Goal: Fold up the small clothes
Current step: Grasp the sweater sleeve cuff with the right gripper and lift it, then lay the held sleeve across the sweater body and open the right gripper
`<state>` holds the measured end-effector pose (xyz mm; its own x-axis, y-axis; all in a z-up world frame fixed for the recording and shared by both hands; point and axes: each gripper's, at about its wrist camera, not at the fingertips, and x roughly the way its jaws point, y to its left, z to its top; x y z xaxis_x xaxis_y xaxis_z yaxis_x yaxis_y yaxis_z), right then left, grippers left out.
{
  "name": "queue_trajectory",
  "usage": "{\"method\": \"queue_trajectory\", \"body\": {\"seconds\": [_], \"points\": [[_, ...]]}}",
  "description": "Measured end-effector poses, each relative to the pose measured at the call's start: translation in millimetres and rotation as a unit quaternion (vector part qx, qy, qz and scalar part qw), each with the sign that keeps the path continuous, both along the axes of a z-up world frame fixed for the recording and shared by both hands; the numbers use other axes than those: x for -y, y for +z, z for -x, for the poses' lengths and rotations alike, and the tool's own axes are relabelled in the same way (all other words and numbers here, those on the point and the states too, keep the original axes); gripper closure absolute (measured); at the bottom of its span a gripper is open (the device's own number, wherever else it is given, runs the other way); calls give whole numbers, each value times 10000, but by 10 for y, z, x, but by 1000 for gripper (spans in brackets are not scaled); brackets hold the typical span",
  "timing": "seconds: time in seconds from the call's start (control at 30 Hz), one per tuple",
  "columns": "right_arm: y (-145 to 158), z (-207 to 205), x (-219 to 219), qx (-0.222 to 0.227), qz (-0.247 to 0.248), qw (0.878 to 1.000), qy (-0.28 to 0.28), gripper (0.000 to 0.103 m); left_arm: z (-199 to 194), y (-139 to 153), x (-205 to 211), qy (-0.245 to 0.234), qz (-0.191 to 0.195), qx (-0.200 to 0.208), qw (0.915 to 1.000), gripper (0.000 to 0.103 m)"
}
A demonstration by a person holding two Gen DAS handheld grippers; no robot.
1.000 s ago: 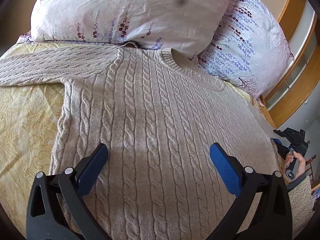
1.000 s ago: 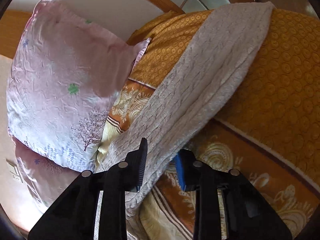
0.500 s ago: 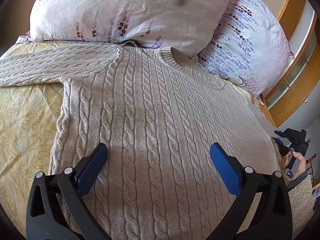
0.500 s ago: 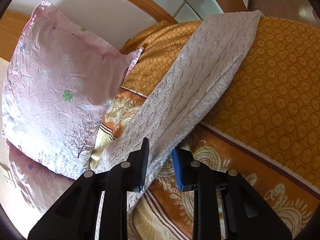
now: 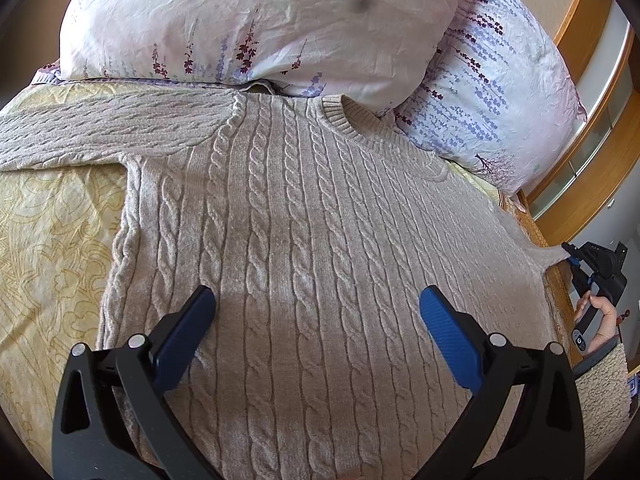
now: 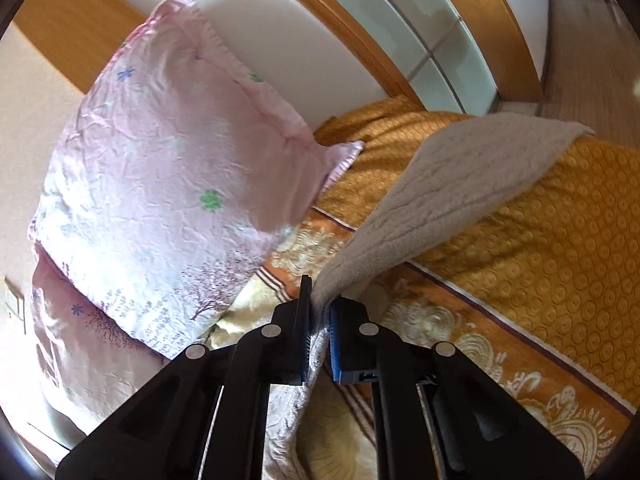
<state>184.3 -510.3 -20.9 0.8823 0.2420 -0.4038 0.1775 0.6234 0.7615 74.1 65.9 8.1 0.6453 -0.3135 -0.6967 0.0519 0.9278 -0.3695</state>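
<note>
A beige cable-knit sweater [image 5: 304,232] lies flat on the bed [image 5: 48,240], its collar at the pillows [image 5: 280,24] in the upper part of the frame. The left claw [image 5: 316,320] hovers over its lower middle, jaws wide apart, holding nothing. At the right edge, the right claw [image 6: 319,320] has just closed on the sweater's sleeve [image 6: 460,184], pinching the knit.

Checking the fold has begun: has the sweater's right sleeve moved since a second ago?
Yes. The sleeve, pinched in the right tool, has lifted off the orange bedspread.
</note>
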Motion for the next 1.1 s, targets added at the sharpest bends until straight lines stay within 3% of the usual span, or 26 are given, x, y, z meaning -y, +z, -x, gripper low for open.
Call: {"method": "queue_trajectory", "body": {"seconds": [0.17,0.33,0.5,0.6,0.67,0.7,0.77,0.83,0.9,1.0,1.1], "points": [[421,0,-468,629,411,9944,737,95,8,12,-2,1,38,3,10000,2],[640,65,-1209,975,788,9753,1818,95,9,16,-6,2,42,3,10000,2],[454,69,-1997,486,1034,9497,2914,95,22,29,-5,11,78,9,10000,2],[182,102,-2326,30,1256,9369,3262,95,25,30,-4,19,90,10,10000,2],[55,98,-2403,-324,1198,9337,3359,89,23,31,-6,21,101,12,9999,2],[17,104,-2376,-450,1026,9341,3391,87,23,32,-5,21,107,13,9999,2],[-11,150,-2237,-527,450,9330,3532,55,25,31,-9,22,110,14,9999,2],[46,269,-2090,-462,88,9332,3561,47,25,32,-9,21,110,14,9999,2],[158,386,-1899,-289,-66,9383,3445,47,25,33,-9,21,104,13,9999,2],[283,482,-1361,-119,-230,9668,2541,47,25,31,-6,24,80,6,10000,2],[124,445,-747,-556,-655,9866,1384,50,21,27,0,23,51,-1,10000,2]]}}
